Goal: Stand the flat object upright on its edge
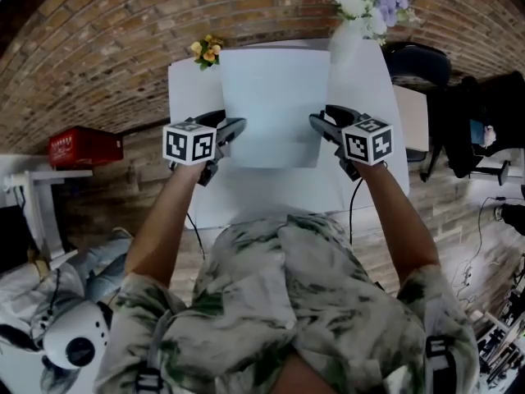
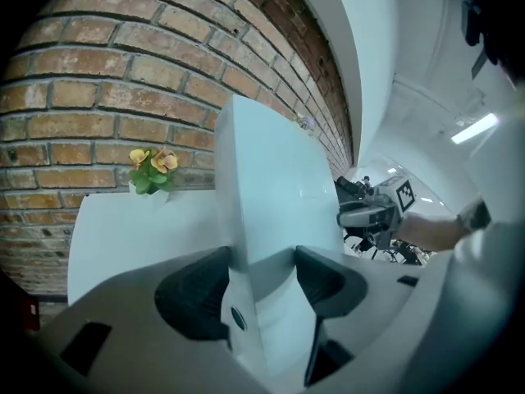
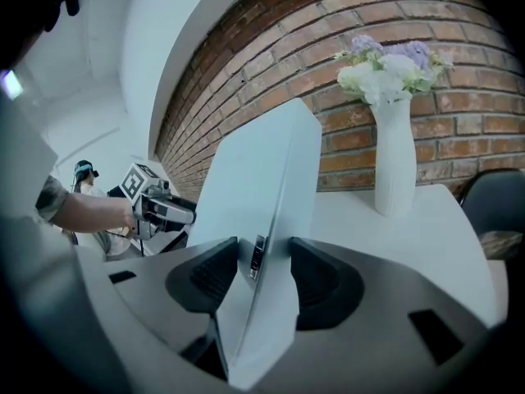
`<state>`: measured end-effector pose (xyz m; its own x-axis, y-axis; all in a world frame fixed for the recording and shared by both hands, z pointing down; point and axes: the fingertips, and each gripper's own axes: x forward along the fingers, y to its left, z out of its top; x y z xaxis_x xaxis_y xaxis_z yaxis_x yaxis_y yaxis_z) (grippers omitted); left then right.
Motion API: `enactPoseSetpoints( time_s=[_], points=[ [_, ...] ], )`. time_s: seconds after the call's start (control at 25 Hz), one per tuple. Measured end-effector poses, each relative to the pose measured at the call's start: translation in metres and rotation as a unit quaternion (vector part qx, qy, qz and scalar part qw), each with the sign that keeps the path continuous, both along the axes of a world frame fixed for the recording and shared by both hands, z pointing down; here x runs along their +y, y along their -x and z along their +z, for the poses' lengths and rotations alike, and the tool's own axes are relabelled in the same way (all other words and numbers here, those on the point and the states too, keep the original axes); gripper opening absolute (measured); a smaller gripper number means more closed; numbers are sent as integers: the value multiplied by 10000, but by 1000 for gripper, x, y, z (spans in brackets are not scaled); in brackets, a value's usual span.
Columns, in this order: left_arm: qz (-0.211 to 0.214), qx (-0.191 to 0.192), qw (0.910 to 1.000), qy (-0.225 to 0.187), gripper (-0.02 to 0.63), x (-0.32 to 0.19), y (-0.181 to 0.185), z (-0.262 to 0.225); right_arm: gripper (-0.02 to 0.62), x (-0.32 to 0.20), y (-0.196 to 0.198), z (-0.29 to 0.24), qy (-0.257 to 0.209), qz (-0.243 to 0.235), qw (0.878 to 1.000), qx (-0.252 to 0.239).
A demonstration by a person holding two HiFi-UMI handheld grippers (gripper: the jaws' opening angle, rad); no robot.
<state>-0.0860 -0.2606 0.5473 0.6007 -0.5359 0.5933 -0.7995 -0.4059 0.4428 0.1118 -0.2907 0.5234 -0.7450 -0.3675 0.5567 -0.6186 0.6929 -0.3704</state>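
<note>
The flat object (image 1: 275,105) is a pale, thin slab like a closed laptop, held up on edge over the white table (image 1: 373,84). My left gripper (image 1: 232,131) is shut on its left edge and my right gripper (image 1: 321,123) on its right edge. In the left gripper view the slab (image 2: 271,179) rises between the dark pads (image 2: 197,294) of the left gripper (image 2: 262,281), with the right gripper (image 2: 373,212) beyond. In the right gripper view the slab (image 3: 254,171) fills the gap of the right gripper (image 3: 261,273). Whether its lower edge touches the table is hidden.
A white vase of pale flowers (image 1: 363,6) (image 3: 392,162) stands at the table's far right corner. A small pot of yellow flowers (image 1: 207,52) (image 2: 152,171) sits at the far left. A brick wall runs behind. A black chair (image 1: 418,60) is right of the table, a red box (image 1: 82,148) left.
</note>
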Motion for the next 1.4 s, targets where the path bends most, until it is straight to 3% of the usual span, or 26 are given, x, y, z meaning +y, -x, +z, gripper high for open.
enactPoseSetpoints(
  time_s=[0.44,0.64,1.4],
  points=[
    [-117,-409,9986,-305,264,-26,-3,-14,215,-36,2,-19,-856,-355,9949,396],
    [-112,-771,9959,-465,261,-40,-4,-21,213,-53,2,-28,-1297,-509,9884,603],
    [-276,-1454,9850,-890,249,-105,-4,-32,204,-123,3,-35,-2226,-579,9685,955]
  ],
)
